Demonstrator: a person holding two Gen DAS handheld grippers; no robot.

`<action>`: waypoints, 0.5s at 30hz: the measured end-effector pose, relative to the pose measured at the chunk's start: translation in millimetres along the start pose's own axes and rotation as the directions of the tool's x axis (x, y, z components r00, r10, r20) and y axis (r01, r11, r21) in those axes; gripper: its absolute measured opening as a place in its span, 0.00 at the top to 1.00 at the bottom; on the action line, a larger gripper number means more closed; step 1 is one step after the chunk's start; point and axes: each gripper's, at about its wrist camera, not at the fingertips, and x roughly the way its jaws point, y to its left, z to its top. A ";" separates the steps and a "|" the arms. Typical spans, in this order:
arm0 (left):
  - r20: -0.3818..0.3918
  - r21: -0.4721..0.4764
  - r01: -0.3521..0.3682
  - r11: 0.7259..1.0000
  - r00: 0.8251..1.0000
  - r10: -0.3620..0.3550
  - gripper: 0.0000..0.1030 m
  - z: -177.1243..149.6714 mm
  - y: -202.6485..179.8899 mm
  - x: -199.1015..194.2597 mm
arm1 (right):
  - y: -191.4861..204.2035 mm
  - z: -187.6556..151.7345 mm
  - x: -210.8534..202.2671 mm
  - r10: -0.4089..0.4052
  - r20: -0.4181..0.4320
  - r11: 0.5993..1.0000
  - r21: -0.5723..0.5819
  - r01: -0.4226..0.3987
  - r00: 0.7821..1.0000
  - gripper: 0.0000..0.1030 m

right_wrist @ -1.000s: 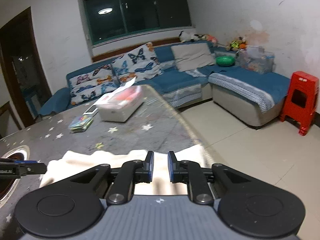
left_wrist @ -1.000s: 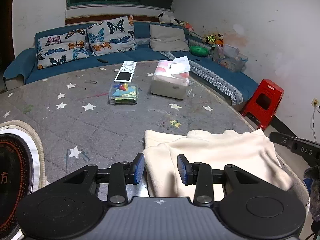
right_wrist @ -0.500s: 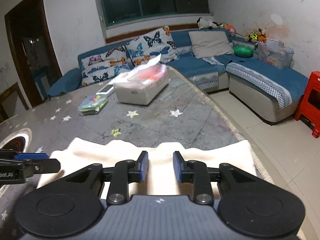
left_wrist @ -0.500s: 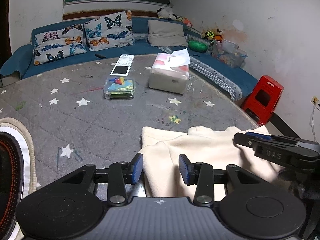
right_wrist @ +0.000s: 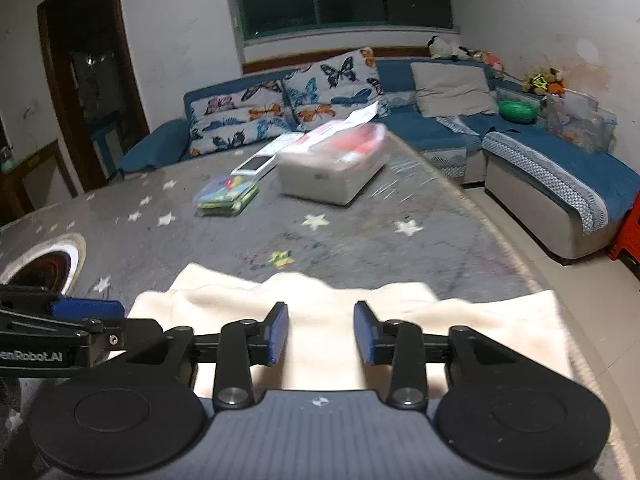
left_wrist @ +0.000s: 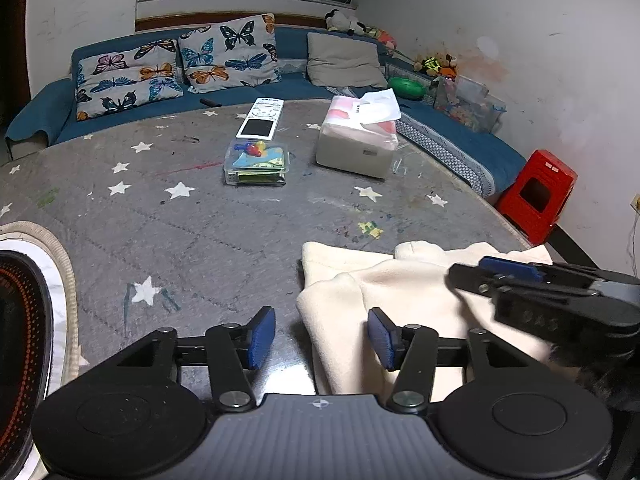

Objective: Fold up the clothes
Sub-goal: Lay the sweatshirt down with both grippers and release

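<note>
Garment: a cream fleece garment (left_wrist: 404, 292) lies folded on the bench (left_wrist: 208, 240), in the lower right of the left wrist view and the lower centre of the right wrist view (right_wrist: 360, 300), near the bench's edge.
Left tongs (left_wrist: 321, 338): released; the jaws have just been opening, and the garment's left edge lies below and between the blue pads without being pressed.
Right tongs (right_wrist: 321, 334): released; the jaws have just been opening above the cream fabric, pads clear of it. In the left wrist view they enter from the right edge (left_wrist: 472, 276), over the garment.
Bench cover: grey cloth with white stars.
Clear box (left_wrist: 256, 162): upper centre of the left wrist view, holding colourful items.
Remote control (left_wrist: 261, 118): just behind the clear box, white with a dark screen.
Tissue box (left_wrist: 356, 140): right of the clear box, a white sheet sticking out of the top.
Round mat (left_wrist: 36, 312): left edge of the left wrist view, dark centre with a pale braided rim.
Sofa (left_wrist: 280, 84): blue, behind the bench, with butterfly cushions (left_wrist: 180, 64).
Red stool (left_wrist: 538, 188): on the floor at the right edge.
</note>
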 end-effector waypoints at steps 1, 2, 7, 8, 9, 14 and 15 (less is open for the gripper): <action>-0.002 -0.002 -0.002 1.000 1.000 0.002 0.45 -0.3 0.6 -0.7 | 2.5 -0.4 0.9 -0.006 -0.001 1.000 -0.010 0.006 1.000 0.63; -0.002 -0.002 -0.003 1.000 1.000 0.003 0.44 -0.9 1.3 -1.9 | 4.9 -0.8 1.7 -0.012 -0.001 1.000 -0.021 0.012 1.000 0.63; 0.013 0.002 0.002 1.000 1.000 -0.002 0.39 -6.4 2.6 -13.4 | 2.3 -3.0 -25.5 0.000 0.022 1.000 -0.014 0.001 1.000 0.62; 0.016 0.006 0.005 1.000 1.000 -0.005 0.37 -8.3 2.0 -16.3 | 1.7 -4.8 -31.0 -0.001 0.025 1.000 -0.015 0.001 1.000 0.62; 0.019 0.011 0.008 1.000 1.000 -0.008 0.34 -10.1 1.3 -19.1 | 0.3 -7.6 -39.3 0.000 0.029 1.000 -0.016 0.000 1.000 0.61; 0.040 0.048 0.010 0.999 0.999 -0.012 0.32 -23.3 -4.7 -34.9 | -9.7 -30.7 -79.0 -0.029 0.033 1.000 -0.004 0.029 0.999 0.58; 0.044 0.053 0.010 0.999 0.999 -0.012 0.31 -25.8 -5.8 -37.3 | -11.9 -36.0 -85.1 -0.041 0.035 0.999 0.001 0.041 0.999 0.58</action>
